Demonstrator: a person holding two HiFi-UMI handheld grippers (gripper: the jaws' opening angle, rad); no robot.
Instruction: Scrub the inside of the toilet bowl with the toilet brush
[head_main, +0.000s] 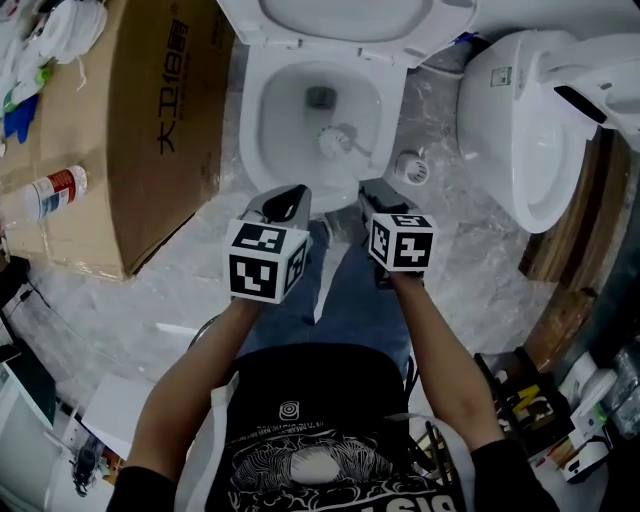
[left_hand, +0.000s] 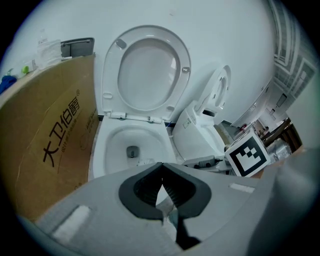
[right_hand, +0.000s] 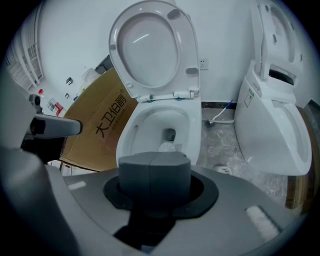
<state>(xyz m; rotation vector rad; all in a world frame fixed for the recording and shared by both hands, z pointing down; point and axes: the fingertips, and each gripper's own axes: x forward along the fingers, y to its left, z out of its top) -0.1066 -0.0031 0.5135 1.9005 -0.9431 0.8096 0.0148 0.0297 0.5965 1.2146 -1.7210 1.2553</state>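
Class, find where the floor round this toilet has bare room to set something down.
Most room: the marble floor between the cardboard box and the person's leg. The gap between the toilet and the second toilet is narrow and holds a round white object. Lower right is cluttered.

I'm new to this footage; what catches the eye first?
A toilet stands open at top centre, a toilet brush head in its bowl. A big cardboard box sits at its left, a second toilet at its right. The left gripper and right gripper hang before it, jaws together.
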